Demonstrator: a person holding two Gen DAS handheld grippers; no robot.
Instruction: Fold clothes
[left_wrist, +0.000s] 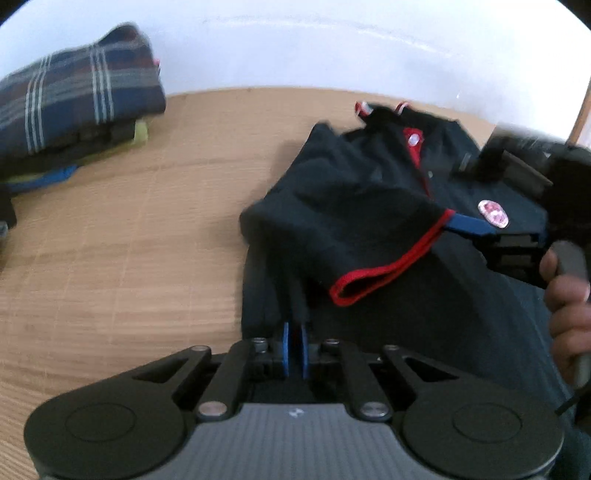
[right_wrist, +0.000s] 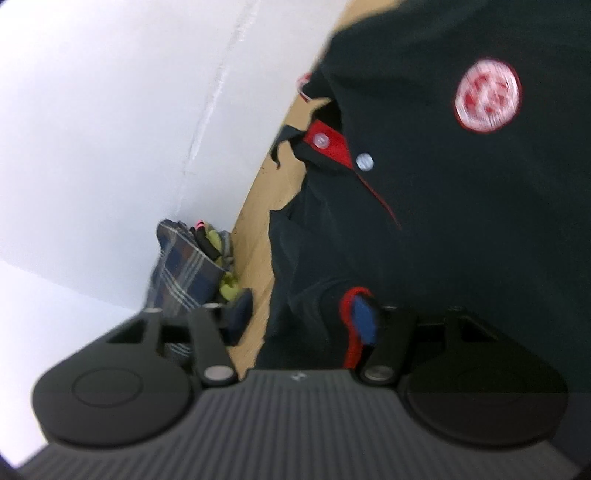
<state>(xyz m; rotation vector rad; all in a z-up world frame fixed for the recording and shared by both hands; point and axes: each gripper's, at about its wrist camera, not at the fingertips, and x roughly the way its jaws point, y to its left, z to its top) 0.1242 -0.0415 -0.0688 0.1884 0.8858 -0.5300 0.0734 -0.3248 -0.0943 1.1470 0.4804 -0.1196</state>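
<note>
A black polo shirt (left_wrist: 461, 295) with red trim, white buttons and a round red-and-white badge (left_wrist: 493, 214) lies on the wooden table (left_wrist: 129, 240). My left gripper (left_wrist: 295, 338) is shut, its blue fingers (left_wrist: 285, 347) pinching a fold of the black fabric at the shirt's near left side. The red-edged sleeve (left_wrist: 351, 229) is raised and laid over the chest. My right gripper (left_wrist: 469, 225) comes in from the right, held by a hand (left_wrist: 569, 306). In the right wrist view its jaws (right_wrist: 301, 314) stand apart, with the sleeve's red cuff (right_wrist: 349, 332) between them against the blue finger (right_wrist: 364, 321).
A stack of folded clothes topped by a navy plaid shirt (left_wrist: 70, 99) sits at the table's far left, against the white wall (left_wrist: 295, 44). The same stack (right_wrist: 184, 266) shows in the right wrist view. Bare wood lies between the stack and the polo.
</note>
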